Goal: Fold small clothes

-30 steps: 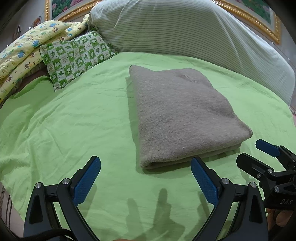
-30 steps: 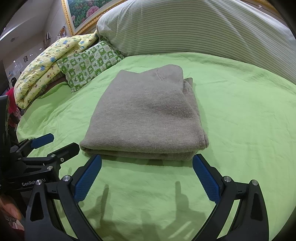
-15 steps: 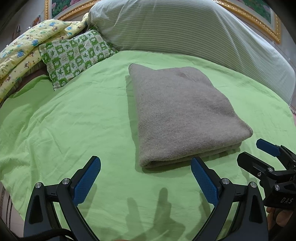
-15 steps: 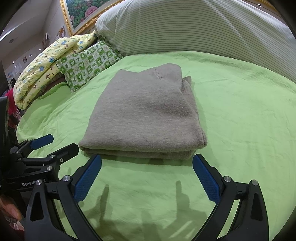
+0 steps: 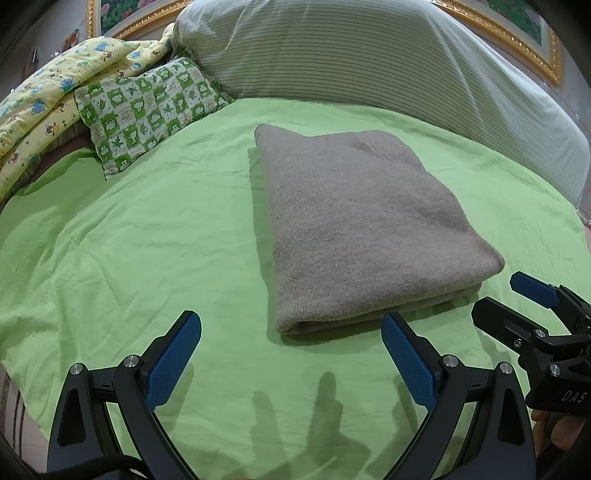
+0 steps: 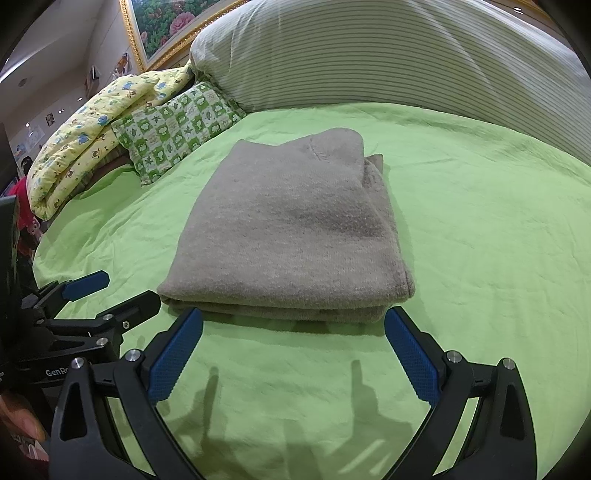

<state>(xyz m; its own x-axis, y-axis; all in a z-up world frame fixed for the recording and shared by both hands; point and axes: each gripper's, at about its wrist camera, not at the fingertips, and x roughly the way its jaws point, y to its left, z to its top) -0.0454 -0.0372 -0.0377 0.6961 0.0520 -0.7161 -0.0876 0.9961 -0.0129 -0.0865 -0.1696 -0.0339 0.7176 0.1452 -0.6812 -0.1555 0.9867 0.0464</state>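
Observation:
A grey knitted garment (image 5: 362, 225) lies folded into a neat rectangle on the green bed sheet (image 5: 147, 258); it also shows in the right wrist view (image 6: 291, 236). My left gripper (image 5: 291, 354) is open and empty, just short of the garment's near left corner. My right gripper (image 6: 293, 350) is open and empty, just short of the garment's near edge. Each gripper shows in the other's view, the right one (image 5: 524, 299) at the garment's right corner, the left one (image 6: 110, 288) at its left corner.
A green-and-white checked pillow (image 5: 147, 110) and a yellow printed quilt (image 5: 48, 99) lie at the back left. A large striped bolster (image 5: 369, 55) runs along the back of the bed. A gold-framed picture (image 6: 162, 26) hangs behind.
Both grippers have stayed open and almost still. The garment has not moved.

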